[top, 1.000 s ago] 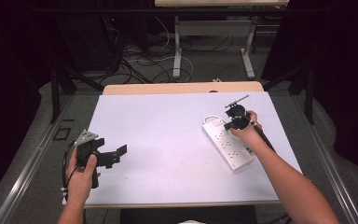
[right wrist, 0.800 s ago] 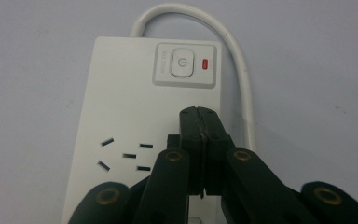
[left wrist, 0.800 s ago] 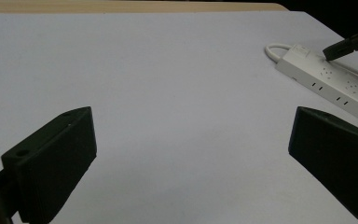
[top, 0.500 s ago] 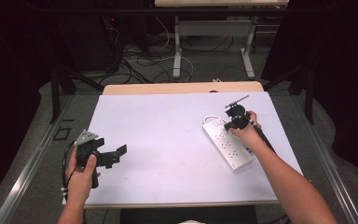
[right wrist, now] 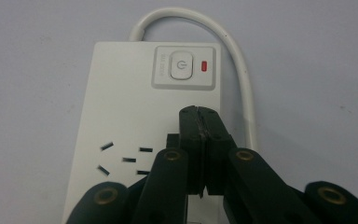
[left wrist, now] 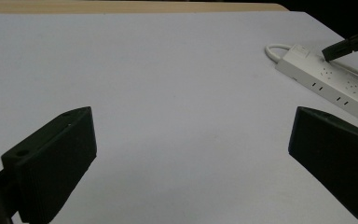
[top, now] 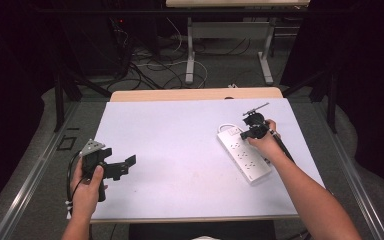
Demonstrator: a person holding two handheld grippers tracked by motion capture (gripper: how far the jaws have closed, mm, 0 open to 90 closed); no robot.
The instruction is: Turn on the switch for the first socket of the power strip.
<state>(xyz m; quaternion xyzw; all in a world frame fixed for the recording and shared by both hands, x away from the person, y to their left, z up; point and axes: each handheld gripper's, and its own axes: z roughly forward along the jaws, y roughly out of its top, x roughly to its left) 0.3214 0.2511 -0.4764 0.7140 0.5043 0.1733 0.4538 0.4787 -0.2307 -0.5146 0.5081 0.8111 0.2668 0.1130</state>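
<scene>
A white power strip [top: 244, 156] lies on the right side of the table, and its white cable [right wrist: 235, 60] loops round its far end. My right gripper [top: 245, 134] is shut with nothing between its jaws. In the right gripper view its tips [right wrist: 199, 115] hang over the strip's far end, just short of the power button [right wrist: 181, 65], beside which a red light [right wrist: 204, 66] glows. My left gripper [top: 129, 163] stands open over the table's front left, well away from the strip. Its two fingers [left wrist: 56, 158] are spread wide, with the power strip [left wrist: 326, 79] far off at the right.
The white table top [top: 180, 140] ends in a wooden strip [top: 195, 94] at the back. Behind it, cables [top: 155, 65] lie on the floor by a desk's metal legs [top: 190, 50]. Dark screens stand at both sides.
</scene>
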